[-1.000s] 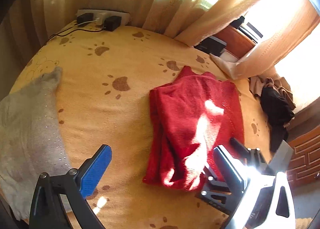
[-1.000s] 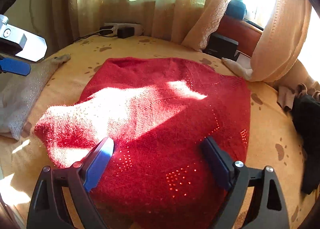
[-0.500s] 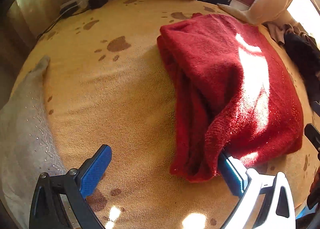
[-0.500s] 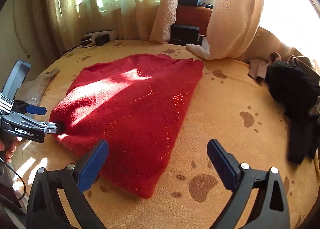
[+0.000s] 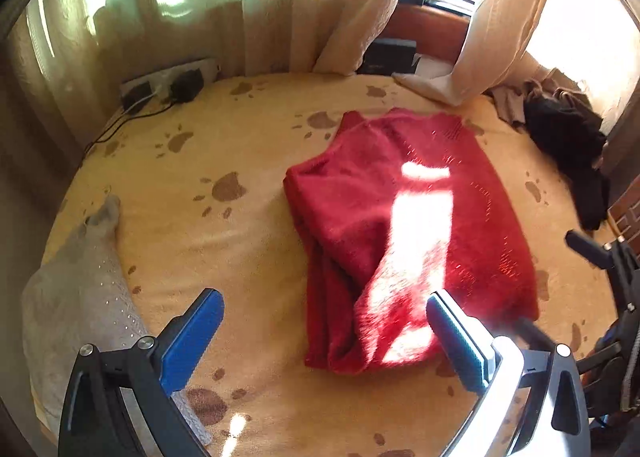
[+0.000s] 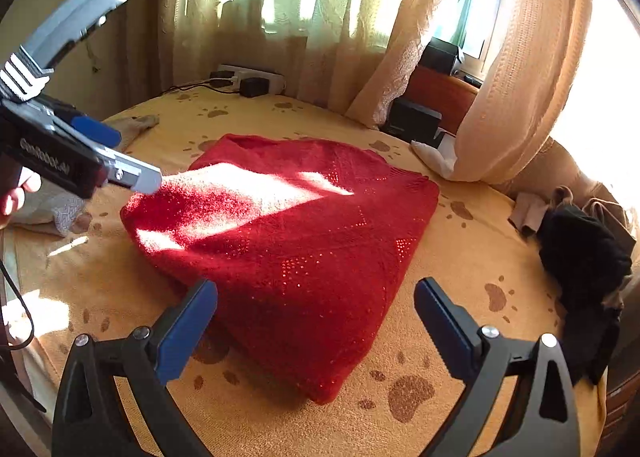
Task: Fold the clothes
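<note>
A red knitted sweater (image 5: 404,233) lies folded on the yellow paw-print bedspread (image 5: 192,233); it also shows in the right wrist view (image 6: 304,249). My left gripper (image 5: 324,341) is open and empty, above the sweater's near left edge. My right gripper (image 6: 316,329) is open and empty, above the sweater's near corner. The left gripper's body (image 6: 60,153) shows at the left of the right wrist view, beside the sweater's left end. The right gripper's frame (image 5: 612,269) shows at the right edge of the left wrist view.
A grey garment (image 5: 76,297) lies at the left of the bed. A black and brown clothes pile (image 6: 580,249) lies at the right. A power strip with plugs (image 5: 168,85) and curtains (image 6: 304,17) stand at the back. A black box (image 6: 412,121) sits by the window.
The left gripper has drawn back and up from the sweater's left edge, which it touched half a second ago. The right gripper has moved closer to the sweater. Both stay open.
</note>
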Tool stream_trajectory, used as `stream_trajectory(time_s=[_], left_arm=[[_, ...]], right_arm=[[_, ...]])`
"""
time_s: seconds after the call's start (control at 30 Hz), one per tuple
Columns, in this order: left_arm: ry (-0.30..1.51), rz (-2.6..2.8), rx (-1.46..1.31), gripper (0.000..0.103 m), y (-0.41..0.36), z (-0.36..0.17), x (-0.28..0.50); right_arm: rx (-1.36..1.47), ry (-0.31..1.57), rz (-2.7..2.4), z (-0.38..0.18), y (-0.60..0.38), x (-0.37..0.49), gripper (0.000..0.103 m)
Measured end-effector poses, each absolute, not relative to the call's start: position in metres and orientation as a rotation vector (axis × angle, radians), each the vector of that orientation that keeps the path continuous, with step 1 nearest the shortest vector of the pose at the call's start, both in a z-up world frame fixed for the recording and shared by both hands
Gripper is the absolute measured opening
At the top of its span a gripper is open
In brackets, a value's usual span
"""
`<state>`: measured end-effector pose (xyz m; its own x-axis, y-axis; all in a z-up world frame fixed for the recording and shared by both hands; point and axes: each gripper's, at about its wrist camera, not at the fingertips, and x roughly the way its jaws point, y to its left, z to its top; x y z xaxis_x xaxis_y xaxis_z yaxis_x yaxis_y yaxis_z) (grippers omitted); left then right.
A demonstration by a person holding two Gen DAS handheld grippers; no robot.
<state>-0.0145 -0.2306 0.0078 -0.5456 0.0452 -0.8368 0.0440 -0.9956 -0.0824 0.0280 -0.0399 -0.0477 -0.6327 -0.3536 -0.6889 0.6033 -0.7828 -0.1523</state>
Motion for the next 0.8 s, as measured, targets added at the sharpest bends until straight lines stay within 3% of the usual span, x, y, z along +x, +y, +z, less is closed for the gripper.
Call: stream_trajectory(time_s=[0.17,0.33,0.43,0.53,0.67,0.8], left_arm=[[-0.187,2.689,-1.434,0.103,-0.203,0.001,-0.039],[-0.422,2.484,-1.43,0.103,-0.197,-0.037,-0.046],[-0.353,2.505,-1.47,0.103,-0.204,-0.061,-0.041],[-0.112,2.597,-1.503,0.103,-0.213,-0.083,-0.031],[-0.381,2.55,-1.55,0.103,-0.24,-0.09,-0.028],[-0.438,2.551,-1.596,0.103,-0.241,-0.079,-0.023]], right_arm=[[0.987,0.453,-2.455,-0.053,-0.017,0.018,0.1],[1.048,0.439,-2.477,-0.057,-0.001,0.017,0.102],[1.083,0.412,-2.486,-0.06,0.007,0.02,0.102],[1.107,0.393,-2.496,-0.061,0.014,0.019,0.102],[1.113,0.373,-2.512,-0.059,0.019,0.017,0.102],[1.089,0.339,-2.511,-0.049,0.016,0.012,0.102]])
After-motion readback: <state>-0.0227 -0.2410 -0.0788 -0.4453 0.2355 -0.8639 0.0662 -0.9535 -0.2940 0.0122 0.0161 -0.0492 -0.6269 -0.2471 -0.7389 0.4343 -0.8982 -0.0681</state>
